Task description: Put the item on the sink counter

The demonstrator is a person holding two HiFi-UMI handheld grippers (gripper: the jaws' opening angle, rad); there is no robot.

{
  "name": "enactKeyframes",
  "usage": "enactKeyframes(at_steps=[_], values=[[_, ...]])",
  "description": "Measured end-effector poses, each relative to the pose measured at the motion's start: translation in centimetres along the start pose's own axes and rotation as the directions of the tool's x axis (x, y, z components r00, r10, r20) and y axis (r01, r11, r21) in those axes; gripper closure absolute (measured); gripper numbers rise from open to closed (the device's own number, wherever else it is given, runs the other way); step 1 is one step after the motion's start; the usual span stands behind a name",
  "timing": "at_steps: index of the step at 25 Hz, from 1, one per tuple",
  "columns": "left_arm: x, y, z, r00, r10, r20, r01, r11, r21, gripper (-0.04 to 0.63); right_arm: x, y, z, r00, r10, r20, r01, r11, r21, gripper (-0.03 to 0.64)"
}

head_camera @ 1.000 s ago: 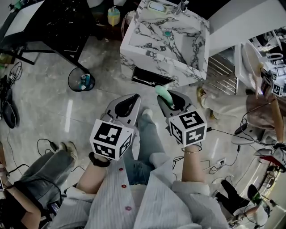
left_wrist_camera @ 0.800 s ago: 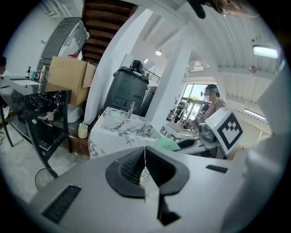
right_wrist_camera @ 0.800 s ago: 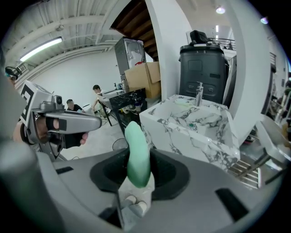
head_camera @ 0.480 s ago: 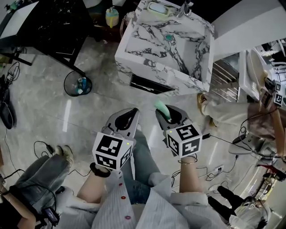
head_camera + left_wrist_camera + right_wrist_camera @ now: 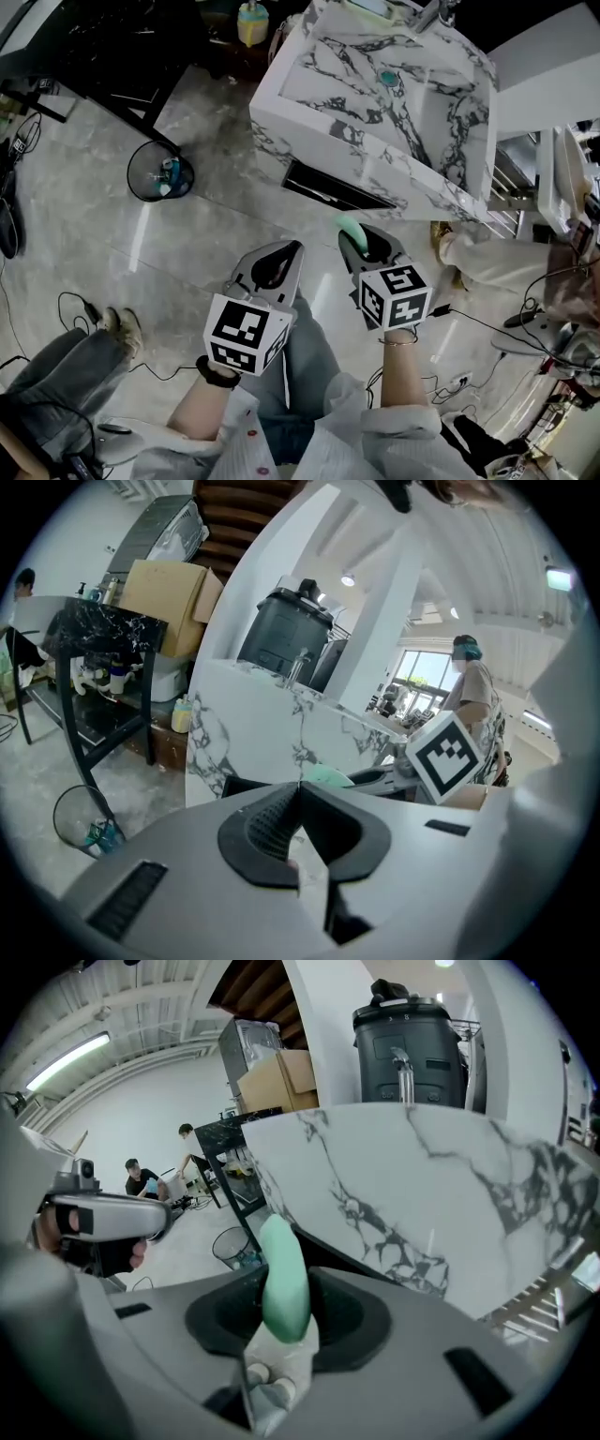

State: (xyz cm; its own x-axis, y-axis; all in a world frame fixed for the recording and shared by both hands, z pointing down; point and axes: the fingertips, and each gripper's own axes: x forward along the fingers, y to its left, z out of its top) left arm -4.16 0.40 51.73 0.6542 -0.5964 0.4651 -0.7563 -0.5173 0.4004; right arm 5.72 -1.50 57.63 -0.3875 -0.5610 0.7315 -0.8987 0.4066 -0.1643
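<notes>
Jaws of the right gripper are partly closed, pinching a pale green oblong item between them — its tip pokes out ahead; the item hangs above the floor, near the front of the marble sink counter but not on it; left gripper sits just beside, jaws pressed together — nothing held.

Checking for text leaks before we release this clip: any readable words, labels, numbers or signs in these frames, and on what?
No readable text anywhere.
Marker cubes on the left gripper and right gripper: black-and-white square patterns, no letters.
Yellow bottle: label too small to read.
Green item held in the right gripper: no print shows.
Cardboard box: no print shows.
</notes>
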Motion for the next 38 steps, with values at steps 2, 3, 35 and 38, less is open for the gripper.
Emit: enactKeyframes(at_steps=[2,3,35,38], values=[[1.3,1.0,-1.9,1.0,0.004,-0.002,-0.004,1.0,-0.004,0.577,2.2,-0.9,-1.5,1.0,-0.009,0.002,0.009,1.0,0.01,0.483],[1.9,1.5,-2.8,1.0,0.006,-0.005,-0.006,1.0,-0.006,0.577,3.3,-1.3,-2.2,1.0,-0.013,0.005,0.013,1.0,0.017,0.483],[11.2,10.7,-16.3,0.997,-0.005,-0.074,0.004,1.0,-0.015,0.577,25.2,-13.0,-9.8,0.961,-0.176,0.216,0.07,0.902,0.425,0.48],[11.2,10.9,-16.4,0.997,-0.002,-0.073,0.0,1.0,-0.019,0.577,25.3,-14.3,-9.4,0.94,-0.246,0.234,0.14,0.909,0.393,0.466]])
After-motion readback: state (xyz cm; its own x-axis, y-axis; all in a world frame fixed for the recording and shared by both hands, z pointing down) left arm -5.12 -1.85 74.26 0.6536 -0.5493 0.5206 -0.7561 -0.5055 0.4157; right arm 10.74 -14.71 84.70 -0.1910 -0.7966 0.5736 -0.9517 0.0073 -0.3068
